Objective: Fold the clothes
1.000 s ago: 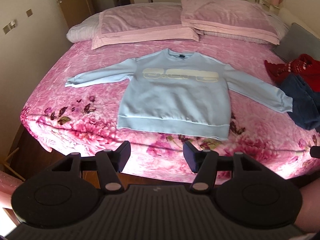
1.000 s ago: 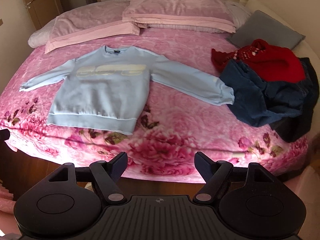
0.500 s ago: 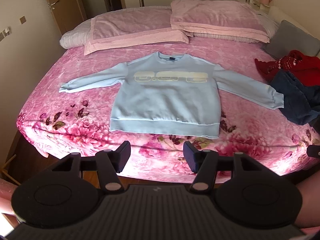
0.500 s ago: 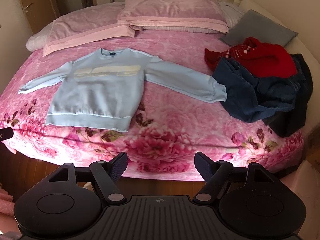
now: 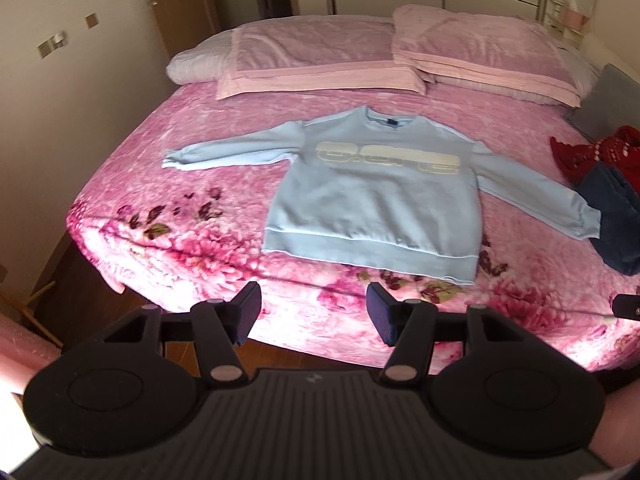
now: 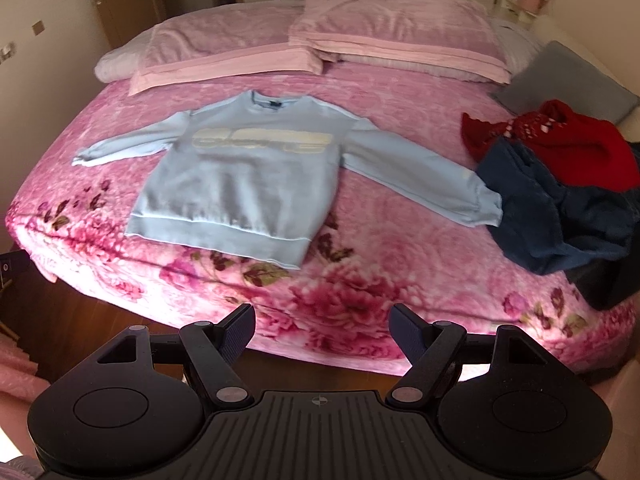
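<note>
Lying flat on the pink bed [image 5: 168,184], the blue sweatshirt [image 5: 372,196] is far beyond my jaws. My left gripper [image 5: 314,316] and right gripper [image 6: 322,330] are both spread wide, holding nothing.

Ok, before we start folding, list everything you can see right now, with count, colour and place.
sweatshirt: one, light blue, flat on the bed, front up, sleeves spread.
red garment: one, red, heaped at the bed's right side.
dark blue garment: one, navy, in the same heap, touching the sweatshirt's cuff.
pillows: two, pale pink, at the head of the bed.
cushion: one, grey, behind the heap.
blanket: one, pink floral, covering the bed.
door: one, brown, far left.
left claw: black, open, empty, short of the bed.
right claw: black, open, empty, short of the bed.
</note>
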`<state>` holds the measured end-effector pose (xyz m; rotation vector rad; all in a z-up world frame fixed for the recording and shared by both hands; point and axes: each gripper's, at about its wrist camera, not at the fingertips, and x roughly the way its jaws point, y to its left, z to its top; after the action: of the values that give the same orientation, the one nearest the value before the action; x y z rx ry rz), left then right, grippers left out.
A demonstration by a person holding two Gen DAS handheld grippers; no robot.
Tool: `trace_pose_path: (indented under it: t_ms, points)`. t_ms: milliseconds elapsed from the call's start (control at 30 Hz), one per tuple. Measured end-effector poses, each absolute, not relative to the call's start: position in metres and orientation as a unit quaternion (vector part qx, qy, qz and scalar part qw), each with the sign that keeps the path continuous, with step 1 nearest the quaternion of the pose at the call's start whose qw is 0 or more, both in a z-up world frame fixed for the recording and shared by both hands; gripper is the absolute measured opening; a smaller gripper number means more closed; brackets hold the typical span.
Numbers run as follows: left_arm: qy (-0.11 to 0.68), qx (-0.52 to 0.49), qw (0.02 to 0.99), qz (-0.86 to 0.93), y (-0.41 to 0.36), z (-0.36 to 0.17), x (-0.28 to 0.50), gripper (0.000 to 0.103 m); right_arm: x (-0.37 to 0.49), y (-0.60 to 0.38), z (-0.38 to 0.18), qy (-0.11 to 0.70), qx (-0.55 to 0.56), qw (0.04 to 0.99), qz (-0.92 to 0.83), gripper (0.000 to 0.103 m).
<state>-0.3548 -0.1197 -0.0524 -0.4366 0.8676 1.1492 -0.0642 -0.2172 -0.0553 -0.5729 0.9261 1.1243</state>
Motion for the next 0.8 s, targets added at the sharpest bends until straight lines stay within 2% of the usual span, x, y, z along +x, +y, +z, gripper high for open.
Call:
trace_pose_path:
  t_ms: [800]
  points:
    - [0.379, -0.207, 0.717, 0.548, -0.109, -0.057, -0.349, 0.055, -0.044, -0.193, -0.065, 0.419, -0.257, 0.690, 0.530, 0.077]
